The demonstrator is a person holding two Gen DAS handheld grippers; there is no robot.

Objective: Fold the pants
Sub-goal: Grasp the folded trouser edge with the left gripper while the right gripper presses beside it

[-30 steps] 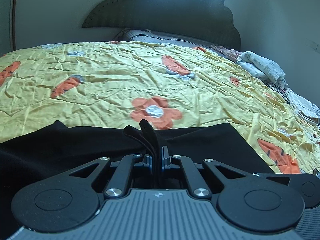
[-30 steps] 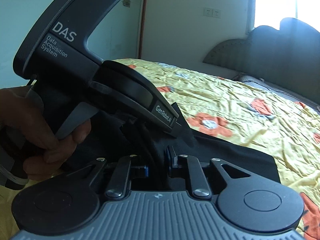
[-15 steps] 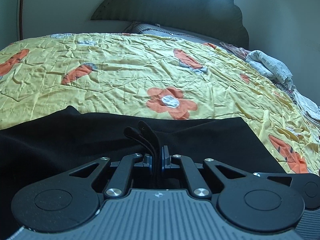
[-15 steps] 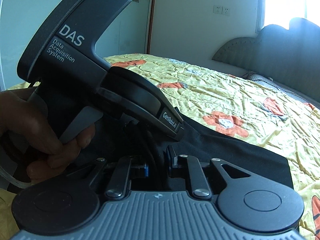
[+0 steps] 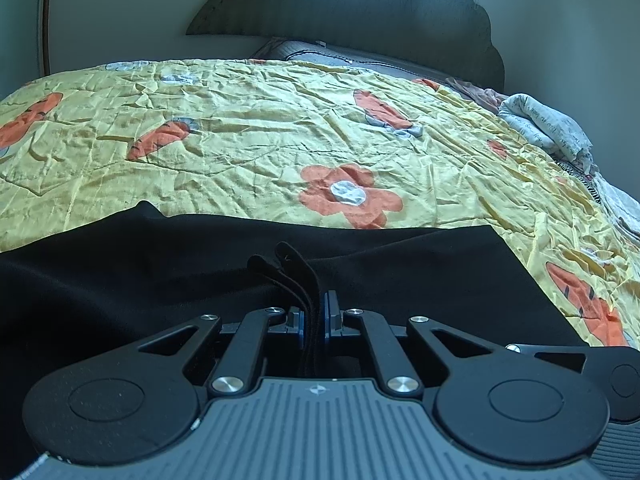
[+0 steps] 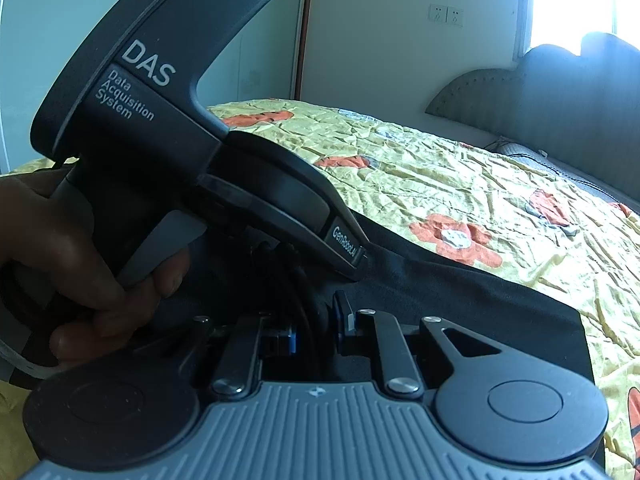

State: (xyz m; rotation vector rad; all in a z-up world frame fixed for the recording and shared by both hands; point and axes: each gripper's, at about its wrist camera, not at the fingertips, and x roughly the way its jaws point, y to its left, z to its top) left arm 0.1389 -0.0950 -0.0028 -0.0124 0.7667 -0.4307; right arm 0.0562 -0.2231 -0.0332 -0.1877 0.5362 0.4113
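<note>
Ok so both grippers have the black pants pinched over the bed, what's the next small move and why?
Probably lower both together and lay the pinched edge down. The left gripper and right gripper each clamp bunched layers of the black pants, side by side, above cloth already flat on the yellow bedspread.

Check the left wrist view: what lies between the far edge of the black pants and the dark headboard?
In the left wrist view, only the yellow flowered bedspread and a grey pillow lie between the black pants and the headboard; nothing else.
</note>
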